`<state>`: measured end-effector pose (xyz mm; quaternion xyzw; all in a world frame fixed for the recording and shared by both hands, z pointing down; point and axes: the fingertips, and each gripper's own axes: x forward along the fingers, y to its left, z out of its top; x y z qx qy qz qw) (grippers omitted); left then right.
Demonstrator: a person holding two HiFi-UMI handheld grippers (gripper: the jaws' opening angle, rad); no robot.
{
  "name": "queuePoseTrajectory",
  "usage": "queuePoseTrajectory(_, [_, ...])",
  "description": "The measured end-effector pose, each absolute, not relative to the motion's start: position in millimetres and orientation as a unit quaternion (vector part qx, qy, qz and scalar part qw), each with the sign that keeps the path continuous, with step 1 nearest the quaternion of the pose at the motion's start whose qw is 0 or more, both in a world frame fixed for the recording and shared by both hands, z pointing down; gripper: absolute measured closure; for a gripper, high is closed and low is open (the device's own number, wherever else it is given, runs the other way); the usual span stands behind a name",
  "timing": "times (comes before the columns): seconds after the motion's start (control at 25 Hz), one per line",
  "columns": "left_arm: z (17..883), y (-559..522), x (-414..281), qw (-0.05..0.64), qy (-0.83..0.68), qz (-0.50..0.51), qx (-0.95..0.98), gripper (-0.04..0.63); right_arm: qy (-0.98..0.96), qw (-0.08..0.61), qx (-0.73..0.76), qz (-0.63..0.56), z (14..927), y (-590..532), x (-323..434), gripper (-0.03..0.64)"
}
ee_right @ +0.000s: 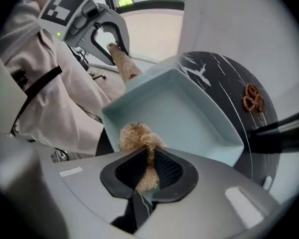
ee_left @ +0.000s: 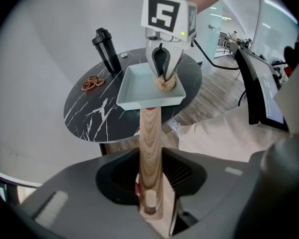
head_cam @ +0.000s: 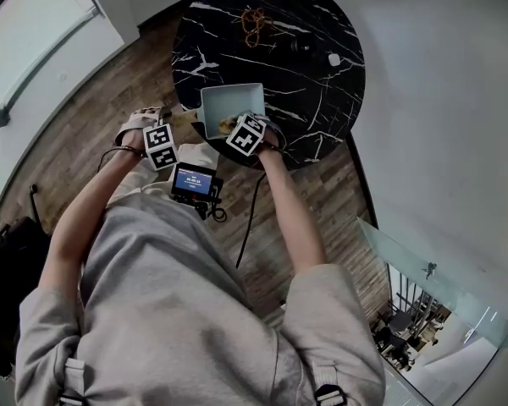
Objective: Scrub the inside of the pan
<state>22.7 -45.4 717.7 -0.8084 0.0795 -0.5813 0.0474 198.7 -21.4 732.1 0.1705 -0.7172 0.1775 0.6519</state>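
L gripper point(ee_left: 150, 195) clamped on light wooden handle point(ee_left: 150, 133) of pale-blue square pan point(ee_right: 189, 108), R gripper point(ee_right: 148, 171) clamped on tan fibre scrub wad point(ee_right: 137, 136) inside pan, over black marble surface point(head_cam: 313, 83).

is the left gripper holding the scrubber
No, the left gripper is shut on the pan's wooden handle; the right gripper holds the scrubber.

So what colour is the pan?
The pan is pale blue, clearest in the right gripper view.
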Motion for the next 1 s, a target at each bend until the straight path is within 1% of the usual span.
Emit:
queuePoseTrajectory(0.12, [718,-46,22,0.045,0.079,-0.582,-0.808,0.46,-0.69,0.676,0.185,0.18,738,-26,233,0.556])
queuePoseTrajectory(0.28, [718,-46,22,0.044,0.081,-0.581,-0.808,0.46,-0.685,0.669,0.21,0.2,737,-30,250,0.555])
queuePoseTrajectory(0.52, [719,-47,21,0.042,0.081,-0.583,-0.807,0.46,-0.686,0.666,0.211,0.205,739,-29,233,0.555])
queuePoseTrajectory(0.76, [720,-48,23,0.04,0.08,-0.581,-0.809,0.459,-0.702,0.653,0.2,0.204,741,-28,195,0.552])
queuePoseTrajectory(0.88, [721,-47,22,0.037,0.077,-0.579,-0.811,0.457,-0.718,0.623,0.214,0.226,740,-28,166,0.552])
queuePoseTrajectory(1.0, [718,-45,23,0.041,0.073,-0.567,-0.819,0.456,-0.738,0.547,0.268,0.289,738,-32,146,0.553])
